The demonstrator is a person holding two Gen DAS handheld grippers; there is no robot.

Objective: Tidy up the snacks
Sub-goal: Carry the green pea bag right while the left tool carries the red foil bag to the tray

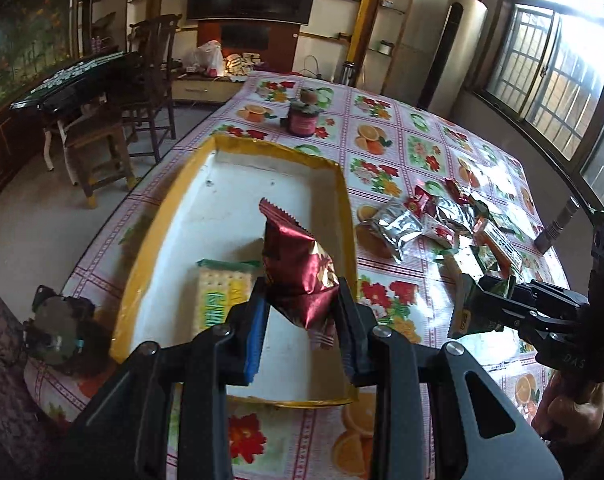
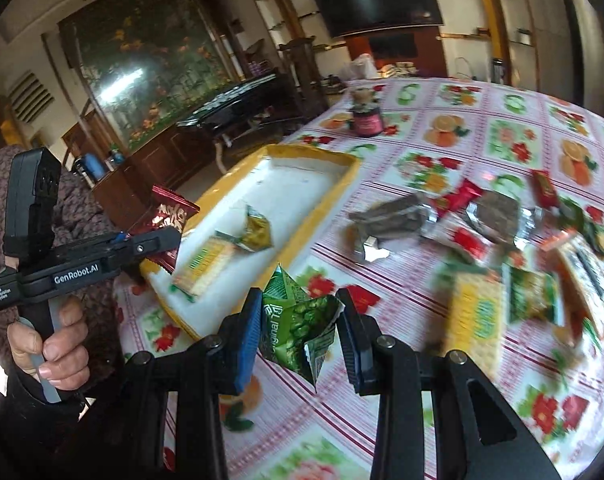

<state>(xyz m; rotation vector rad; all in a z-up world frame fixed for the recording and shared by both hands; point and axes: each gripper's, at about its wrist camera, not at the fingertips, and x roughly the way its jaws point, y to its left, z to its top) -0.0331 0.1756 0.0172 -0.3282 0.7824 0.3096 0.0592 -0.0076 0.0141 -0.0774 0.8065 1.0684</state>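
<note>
The left claw [image 1: 302, 308] is clamped on a dark red snack packet [image 1: 297, 264], holding it above the yellow-rimmed tray [image 1: 348, 216], whose white floor carries a yellow-and-green cracker pack [image 1: 221, 292] at about nine o'clock from the red packet. In the right wrist view a small olive-green packet [image 2: 257, 232] also lies in the tray, just at two o'clock from the crackers. The right claw [image 2: 299, 340] is closed on a green snack packet [image 2: 297, 320], crumpled between its pads, above the flowered cloth of the bench [image 2: 502, 112] beside the tray's near corner. At three o'clock from the tray lies the loose heap of snacks [image 1: 430, 220]: silver, red and green packets, though blur makes their count unclear. A dark red jar [image 1: 302, 120] stands at twelve o'clock beyond the tray.
</note>
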